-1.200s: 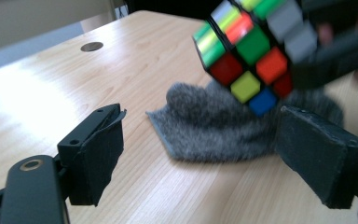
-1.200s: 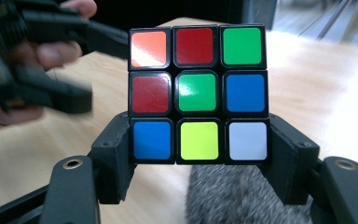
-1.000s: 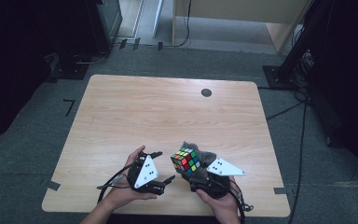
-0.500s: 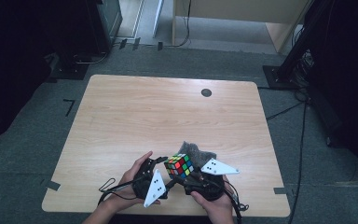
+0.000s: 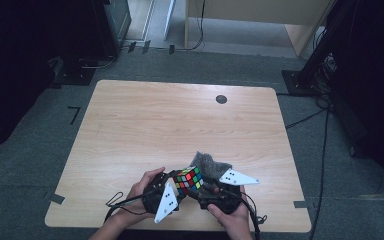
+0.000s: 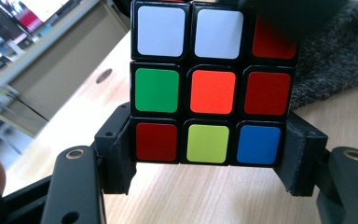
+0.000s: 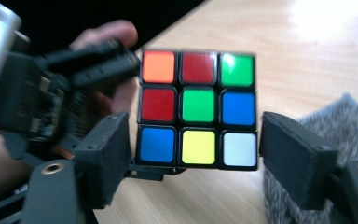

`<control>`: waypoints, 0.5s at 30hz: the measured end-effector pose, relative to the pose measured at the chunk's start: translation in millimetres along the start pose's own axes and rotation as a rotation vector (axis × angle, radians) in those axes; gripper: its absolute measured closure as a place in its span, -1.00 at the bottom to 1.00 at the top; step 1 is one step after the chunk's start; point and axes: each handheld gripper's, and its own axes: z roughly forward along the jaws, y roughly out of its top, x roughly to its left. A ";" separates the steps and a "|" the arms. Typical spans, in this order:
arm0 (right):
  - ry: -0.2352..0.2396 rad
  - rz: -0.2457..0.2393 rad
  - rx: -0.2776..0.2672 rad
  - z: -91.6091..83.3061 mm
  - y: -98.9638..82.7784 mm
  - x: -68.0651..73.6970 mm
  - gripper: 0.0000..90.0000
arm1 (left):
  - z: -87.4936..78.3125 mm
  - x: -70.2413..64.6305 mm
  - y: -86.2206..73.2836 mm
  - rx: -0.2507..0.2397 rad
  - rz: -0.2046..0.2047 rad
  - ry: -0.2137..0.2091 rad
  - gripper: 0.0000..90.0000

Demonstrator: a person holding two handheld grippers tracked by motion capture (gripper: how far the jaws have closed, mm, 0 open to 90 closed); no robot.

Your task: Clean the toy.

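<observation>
A scrambled colour cube (image 5: 189, 180) hangs just above the table's near edge, between both hands. My left gripper (image 5: 179, 189) comes at it from the left. In the left gripper view its jaws have just been closing, and the pads (image 6: 119, 158) press on both sides of the cube's (image 6: 212, 91) bottom row. My right gripper (image 5: 203, 189) reaches in from the right. Its jaws have just been opening and stand either side of the cube (image 7: 198, 107), with a slim gap at the right pad (image 7: 293, 158).
A grey fuzzy cloth (image 5: 210, 164) lies on the wooden table (image 5: 180, 120) just behind the cube and right hand. A small black round cap (image 5: 221, 99) sits near the far edge. Cables trail off the near edge.
The left gripper swung in from beside the cube and closed on it, its white plate tipping downward. The cube shifted slightly left and nearer. The right gripper's jaws spread a little.
</observation>
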 end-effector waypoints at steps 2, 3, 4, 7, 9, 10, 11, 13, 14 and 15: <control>-0.021 -0.003 -0.044 -5.7 1.5 -2.3 -0.50 | -0.4 4.6 -2.0 0.004 -0.040 -0.010 -0.24; -0.055 -0.013 -0.088 -11.6 2.9 -6.0 -0.51 | -0.6 6.9 -2.9 0.006 -0.056 -0.014 -0.24; -0.055 -0.013 -0.088 -11.6 2.9 -6.0 -0.51 | -0.8 8.8 -3.8 0.006 -0.073 -0.017 -0.24; -0.125 -0.038 -0.140 -18.2 2.8 -11.9 -0.55 | -0.7 14.7 -6.5 0.016 -0.116 -0.030 -0.24; -0.164 -0.038 -0.133 -18.9 2.3 -17.6 -0.51 | -0.8 18.9 -8.5 0.021 -0.149 -0.034 -0.24; -0.181 -0.037 -0.123 -18.8 1.5 -21.0 -0.48 | -1.1 21.3 -9.6 0.021 -0.170 -0.035 -0.24; -0.242 -0.052 -0.078 -16.4 -0.4 -26.2 -0.45 | -1.4 24.0 -10.5 0.022 -0.191 -0.037 -0.24; -0.276 -0.071 -0.049 -14.4 -1.7 -28.5 -0.44 | -3.0 29.4 -12.2 0.014 -0.233 -0.044 -0.24; -0.298 -0.086 -0.020 -12.4 -2.9 -30.9 -0.44 | -4.3 32.1 -12.9 0.007 -0.251 -0.047 -0.24; -0.353 -0.103 0.032 -8.1 -5.7 -34.6 -0.42 | -5.3 34.9 -13.4 0.003 -0.275 -0.047 -0.24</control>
